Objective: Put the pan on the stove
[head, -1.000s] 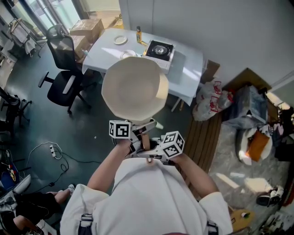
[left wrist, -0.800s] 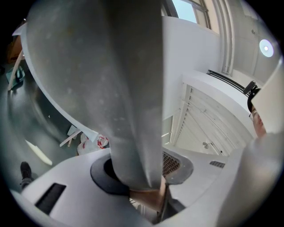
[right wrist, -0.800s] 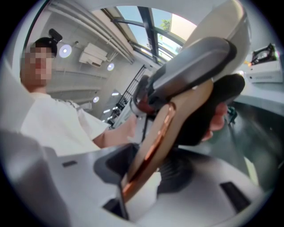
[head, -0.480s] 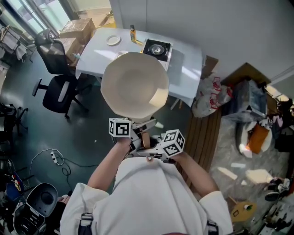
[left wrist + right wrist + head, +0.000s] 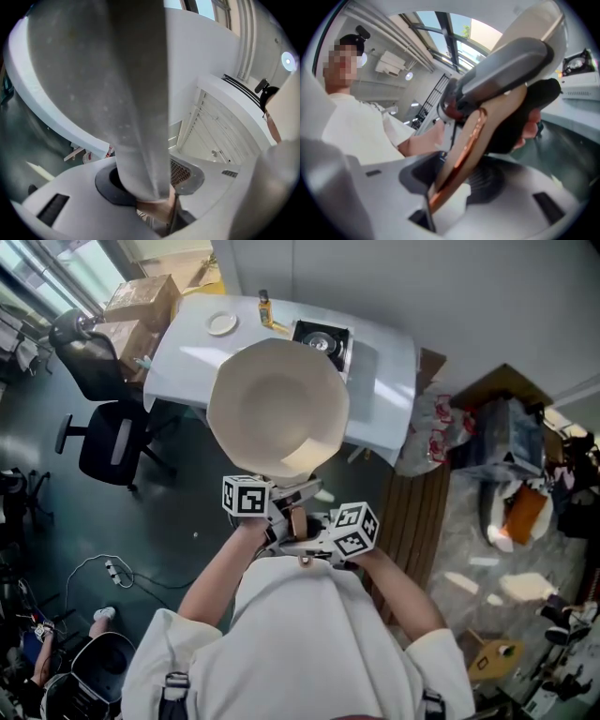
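The cream, round, deep pan point(image 5: 277, 409) is in the air, carried by its tan handle with a copper-coloured edge point(image 5: 464, 145). Its bowl juts out ahead of both tools over the dark floor, not yet over the white surface point(image 5: 384, 371). The left tool point(image 5: 278, 515) pinches the handle close to the bowl; in its own view the pan's grey underside fills the space just ahead of its jaws. The right tool point(image 5: 314, 542) pinches the handle's free end, a little behind and to the right of the left one. This two-point grip looks chosen for leverage: a wide, heavy bowl on a single long handle would likely sag or twist from one pinch, so the near grip takes the weight and the rear one steadies the tilt. The black portable gas stove point(image 5: 322, 337) stands on the surface beyond the pan's far rim, straight ahead of the tools, so the pan seems aimed at it. Farther ahead and to the left of the tools are a small white plate point(image 5: 221, 323) and a small amber bottle point(image 5: 264, 307). No brand or wording is legible on pan, stove or bottle; the tools' cubes show only black-and-white square markers.
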Available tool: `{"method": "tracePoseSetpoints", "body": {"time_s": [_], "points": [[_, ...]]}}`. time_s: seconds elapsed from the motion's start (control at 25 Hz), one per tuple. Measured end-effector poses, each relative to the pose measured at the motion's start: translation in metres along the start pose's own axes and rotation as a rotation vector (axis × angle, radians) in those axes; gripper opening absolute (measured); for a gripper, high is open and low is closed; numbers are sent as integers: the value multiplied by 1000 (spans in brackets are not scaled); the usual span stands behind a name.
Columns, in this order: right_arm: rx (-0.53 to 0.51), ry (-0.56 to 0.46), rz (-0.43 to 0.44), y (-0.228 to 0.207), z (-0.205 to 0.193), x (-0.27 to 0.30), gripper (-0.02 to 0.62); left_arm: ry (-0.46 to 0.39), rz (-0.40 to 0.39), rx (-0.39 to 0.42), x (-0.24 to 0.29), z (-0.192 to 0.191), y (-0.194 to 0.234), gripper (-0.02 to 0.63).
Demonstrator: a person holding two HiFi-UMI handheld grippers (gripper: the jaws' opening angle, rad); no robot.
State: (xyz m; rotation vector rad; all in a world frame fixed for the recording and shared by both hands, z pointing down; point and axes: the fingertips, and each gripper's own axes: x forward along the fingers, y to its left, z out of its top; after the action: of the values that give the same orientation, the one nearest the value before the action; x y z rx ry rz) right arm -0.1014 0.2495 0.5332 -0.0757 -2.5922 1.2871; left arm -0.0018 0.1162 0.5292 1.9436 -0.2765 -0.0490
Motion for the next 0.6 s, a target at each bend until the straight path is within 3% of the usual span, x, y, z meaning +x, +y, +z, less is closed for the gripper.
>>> {"method": "tracePoseSetpoints", "body": {"time_s": [0.32, 0.6], "points": [[3, -17, -17, -38, 52, 18, 181, 34, -9, 3, -9, 55, 28, 189], [5, -31, -33, -52, 78, 22, 183, 52, -4, 11, -11, 81, 38, 189]]}}
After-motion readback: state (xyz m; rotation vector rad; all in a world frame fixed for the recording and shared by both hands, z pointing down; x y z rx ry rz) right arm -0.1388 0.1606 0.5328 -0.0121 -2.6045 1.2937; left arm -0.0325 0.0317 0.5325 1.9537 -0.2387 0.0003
